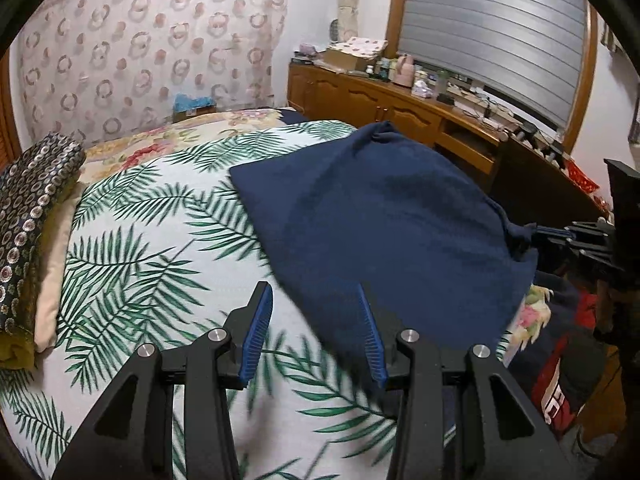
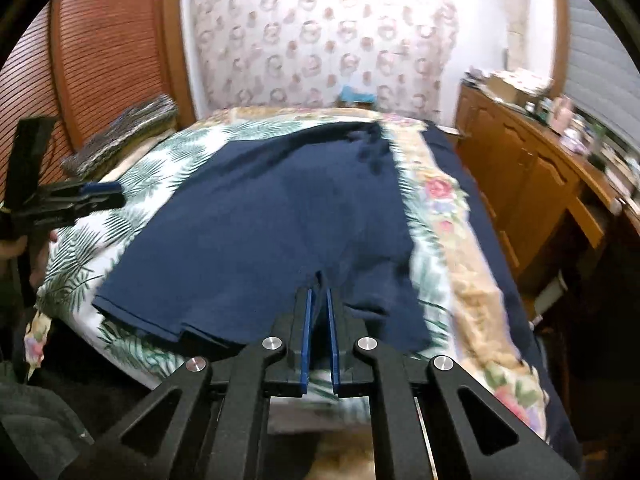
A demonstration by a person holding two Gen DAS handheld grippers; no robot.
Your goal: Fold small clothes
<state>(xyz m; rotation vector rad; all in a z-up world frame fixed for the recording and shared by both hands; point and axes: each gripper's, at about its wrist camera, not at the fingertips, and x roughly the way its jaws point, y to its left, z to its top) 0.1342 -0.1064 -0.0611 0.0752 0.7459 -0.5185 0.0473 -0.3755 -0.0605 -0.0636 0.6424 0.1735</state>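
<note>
A navy garment is spread flat on the bed, over a palm-leaf printed cover. No container holding anything can be made out near the work; a cardboard box is seen on the wooden sideboard at the far right, its contents not discernible.

The right tool is closed, its blue pads pinched on a bunched fold at the near edge of the garment. In the left wrist view the same pinch is seen at the cloth's right edge, where the fabric is gathered into a small knot-like pucker. The left tool is held partly open with nothing gripped; its right finger lies over the near-left edge of the garment, its left finger over bare cover.

The near hem of the garment lies close to the bed's near edge. Open cover is left to the left of the garment, up to a folded patterned blanket at the far left. On the right, a floral border and a dark strip run along the bed edge, with a narrow gap before the sideboard.
</note>
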